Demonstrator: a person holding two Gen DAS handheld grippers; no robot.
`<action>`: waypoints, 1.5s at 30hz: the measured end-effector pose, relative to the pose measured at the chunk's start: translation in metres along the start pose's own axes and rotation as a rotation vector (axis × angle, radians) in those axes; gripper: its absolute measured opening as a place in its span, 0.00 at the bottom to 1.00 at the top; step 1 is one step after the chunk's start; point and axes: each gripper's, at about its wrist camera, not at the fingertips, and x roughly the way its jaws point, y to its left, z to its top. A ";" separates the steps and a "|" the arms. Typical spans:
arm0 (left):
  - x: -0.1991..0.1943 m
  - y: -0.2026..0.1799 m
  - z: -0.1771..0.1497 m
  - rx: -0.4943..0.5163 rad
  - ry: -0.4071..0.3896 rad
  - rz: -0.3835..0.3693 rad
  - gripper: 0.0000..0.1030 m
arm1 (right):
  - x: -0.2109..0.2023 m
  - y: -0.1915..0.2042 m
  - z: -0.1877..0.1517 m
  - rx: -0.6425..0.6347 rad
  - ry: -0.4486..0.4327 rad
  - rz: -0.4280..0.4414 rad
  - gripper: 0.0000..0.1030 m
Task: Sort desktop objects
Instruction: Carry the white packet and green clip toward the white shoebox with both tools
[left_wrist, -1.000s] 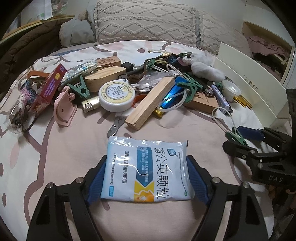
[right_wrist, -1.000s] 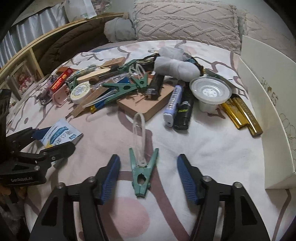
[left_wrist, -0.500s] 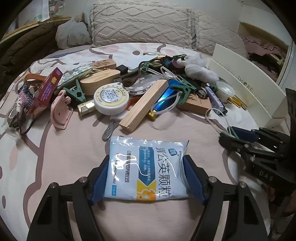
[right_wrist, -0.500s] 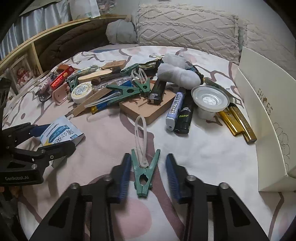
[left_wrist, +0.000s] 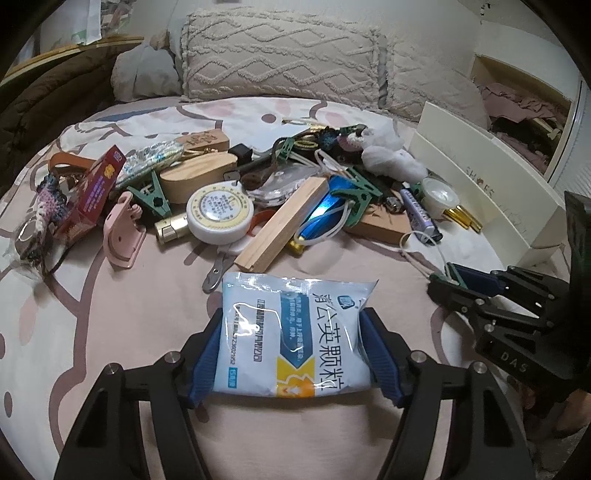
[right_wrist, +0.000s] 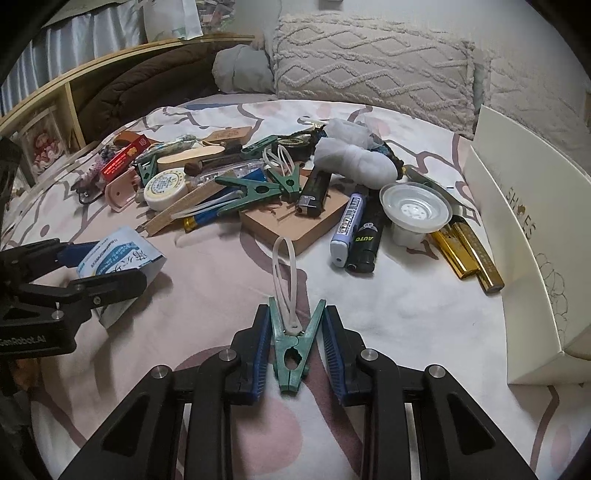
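On the bed with the pink-and-white patterned sheet (left_wrist: 92, 332), the left gripper (left_wrist: 295, 354) is closing its blue-padded fingers (left_wrist: 205, 365) on a white-and-blue foil sachet printed with blue characters (left_wrist: 295, 332); both pads already meet the sachet's side edges, and the packet's near end bulges between them. The sachet lies just in front of the long pale wooden block (left_wrist: 282, 225), which serves as a landmark for the heap: a round white tape-measure case with a yellow ring (left_wrist: 219, 208) sits just left of the block, a pink plastic bracket (left_wrist: 123, 230) further left, and a shiny blue metallic tube (left_wrist: 321, 210) touches the block's right side. Well right of the block stands a cream cardboard shoe box lid (left_wrist: 480, 184). The right gripper (right_wrist: 293, 350) is also closing, its blue fingers (right_wrist: 334, 350) pressed against the splayed handle ends of a green plastic clothes peg (right_wrist: 291, 350) lying flat on the sheet, with a loop of white cord (right_wrist: 282, 273) running from the peg toward the heap. In the right wrist view the peg sits well in front of the block (right_wrist: 181, 206), with a flat brown cardboard slab (right_wrist: 295, 221) between them; a black lighter (right_wrist: 364, 240) and a lilac-capped marker (right_wrist: 345, 229) lie side by side, touching, just right of that slab, and gold foil sticks (right_wrist: 469, 251) lie further right, near the box lid.
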 end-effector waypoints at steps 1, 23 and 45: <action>-0.001 0.000 0.000 0.000 -0.002 -0.002 0.68 | 0.000 0.000 0.000 -0.001 -0.002 0.000 0.28; -0.012 -0.001 0.011 0.003 -0.051 0.003 0.68 | -0.018 -0.001 0.009 0.021 -0.065 0.001 0.28; -0.041 -0.004 0.028 0.012 -0.173 0.014 0.68 | -0.055 -0.001 0.023 0.005 -0.183 -0.047 0.28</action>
